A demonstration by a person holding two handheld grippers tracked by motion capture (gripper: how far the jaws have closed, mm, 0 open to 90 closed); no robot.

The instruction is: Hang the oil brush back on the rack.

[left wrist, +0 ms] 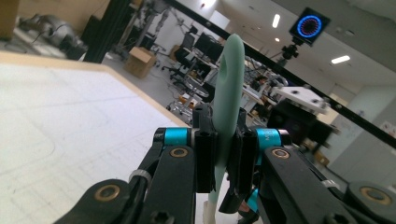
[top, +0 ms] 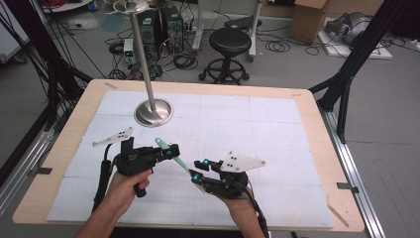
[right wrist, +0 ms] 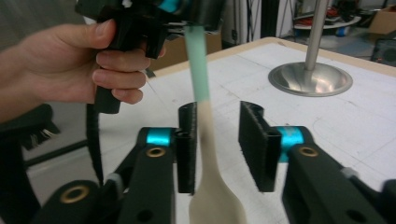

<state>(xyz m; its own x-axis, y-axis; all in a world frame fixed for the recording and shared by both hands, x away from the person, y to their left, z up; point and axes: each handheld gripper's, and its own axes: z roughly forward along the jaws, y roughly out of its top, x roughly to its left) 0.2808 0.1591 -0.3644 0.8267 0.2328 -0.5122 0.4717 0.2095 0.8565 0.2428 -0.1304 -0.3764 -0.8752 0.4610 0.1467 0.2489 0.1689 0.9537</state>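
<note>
Low in the centre of the high view, I have the left gripper [top: 171, 150] clamped on the green handle of the spatula [top: 174, 157], which slants down toward the right gripper [top: 200, 171]. In the right gripper view its cream blade hangs between my right jaws, which stand apart. The metal stand [top: 153, 111] sits upper left on the table [top: 307, 134].
</note>
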